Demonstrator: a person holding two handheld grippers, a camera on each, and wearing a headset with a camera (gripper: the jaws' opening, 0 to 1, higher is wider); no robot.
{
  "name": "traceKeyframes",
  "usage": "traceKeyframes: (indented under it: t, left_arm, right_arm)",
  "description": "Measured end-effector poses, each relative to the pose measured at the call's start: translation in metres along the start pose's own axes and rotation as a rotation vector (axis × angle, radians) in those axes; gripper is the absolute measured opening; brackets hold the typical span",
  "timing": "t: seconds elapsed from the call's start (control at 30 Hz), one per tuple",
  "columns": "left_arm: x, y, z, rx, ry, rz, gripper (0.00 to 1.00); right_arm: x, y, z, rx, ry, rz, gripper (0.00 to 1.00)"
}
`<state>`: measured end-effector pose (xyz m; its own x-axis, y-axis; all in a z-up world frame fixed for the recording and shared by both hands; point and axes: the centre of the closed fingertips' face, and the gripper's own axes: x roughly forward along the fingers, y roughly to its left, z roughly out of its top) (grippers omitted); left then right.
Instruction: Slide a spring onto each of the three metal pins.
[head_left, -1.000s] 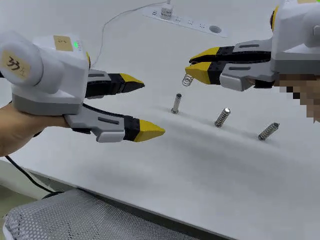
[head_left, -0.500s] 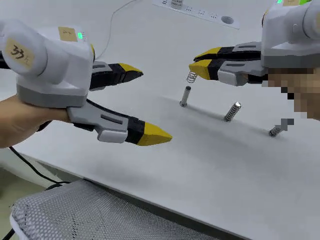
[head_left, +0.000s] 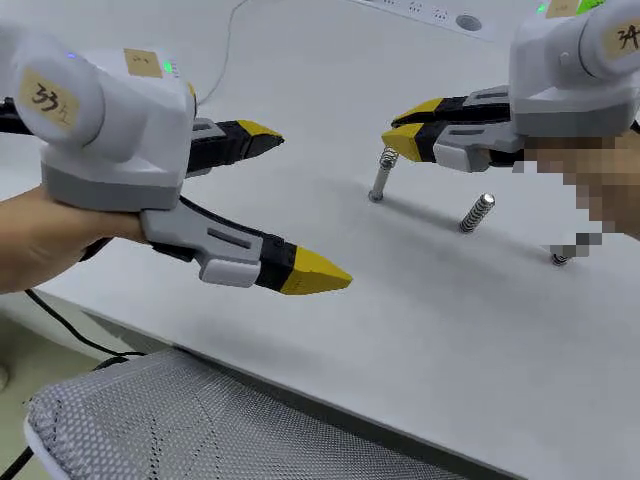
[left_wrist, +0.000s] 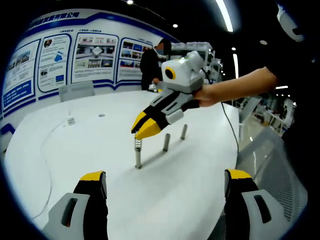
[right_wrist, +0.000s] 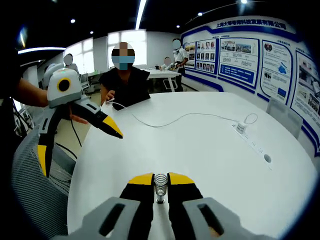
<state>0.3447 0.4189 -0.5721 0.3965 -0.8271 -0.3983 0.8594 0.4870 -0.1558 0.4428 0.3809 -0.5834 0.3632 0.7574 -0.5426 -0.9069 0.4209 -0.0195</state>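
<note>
– Spring (head_left: 388, 156) status? Where's it sitting?
– Thin steel wire coil, a few turns. It's on the top end of the leftmost pin (head_left: 378, 187) in head view, w/ the pin's lower shaft bare beneath it.
– Pin itself?
– Plain grey metal cylinder, smooth, small flange at the base. Stands upright on a matte white table (head_left: 420, 330).
– R side?
– Right gripper (head_left: 402, 133) has pointed yellow tips on black fingers and a white/grey body. Jaws are nearly together, pinching the coil's top turns. Right gripper view shows the coil wedged btwn both tips, pin end just under it.
– L side?
– Left gripper (head_left: 302, 205) is the same build. Jaws spread wide, nothing btwn them, touching nothing. It hangs over the near part of the table, well apart from the pins.
– Counts?
– 3 pins in a row. Middle pin (head_left: 487, 200) wears a second spring (head_left: 473, 217) down most of its shaft, w/ a shiny rounded tip poking out. Far-right pin (head_left: 557, 258) is partly hidden. It looks coiled too, but it's too small to be sure. 2 grippers.
– Anything else round it?
– White power strip (head_left: 440, 12) at the far edge, thin white cable (head_left: 228, 45) trailing across the top. Grey mesh chair (head_left: 200, 420) below the near edge.
</note>
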Motion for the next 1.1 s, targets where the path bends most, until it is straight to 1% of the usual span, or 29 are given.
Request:
traceKeyframes:
  t: [0.1, 0.23, 0.37, 0.47, 0.63, 0.7, 0.87, 1.0, 1.1]
  left_arm:
    - [0.001, 0.0, 0.0, -0.004, 0.0, -0.002, 1.0]
    - [0.002, -0.001, 0.0, -0.002, 0.009, -0.006, 1.0]
    - [0.004, -0.001, 0.002, -0.005, 0.002, -0.006, 1.0]
    - [0.005, -0.002, 0.001, -0.005, 0.007, -0.007, 1.0]
    - [0.004, -0.003, -0.002, -0.009, 0.013, -0.01, 1.0]
    - [0.004, -0.002, -0.003, -0.012, 0.011, -0.007, 1.0]
    - [0.004, 0.001, -0.003, -0.016, 0.011, -0.004, 0.99]
    - [0.005, 0.0, -0.001, -0.015, 0.008, -0.007, 0.99]
    - [0.007, 0.0, -0.001, -0.011, 0.014, -0.008, 0.99]
  right_arm:
    - [0.004, 0.001, -0.006, -0.003, 0.014, 0.003, 0.1]
    - [0.009, 0.002, -0.012, -0.012, 0.033, 0.003, 0.1]
    - [0.015, 0.003, -0.021, -0.007, 0.059, -0.002, 0.1]
    - [0.021, 0.004, -0.029, -0.005, 0.081, 0.001, 0.11]
    - [0.024, 0.005, -0.037, 0.0, 0.109, -0.006, 0.11]
    - [0.025, 0.005, -0.04, -0.008, 0.122, -0.01, 0.11]
    - [0.026, 0.007, -0.044, -0.007, 0.136, -0.007, 0.11]
    - [0.027, 0.007, -0.045, -0.005, 0.132, -0.006, 0.11]
    - [0.027, 0.006, -0.046, -0.008, 0.136, -0.001, 0.11]
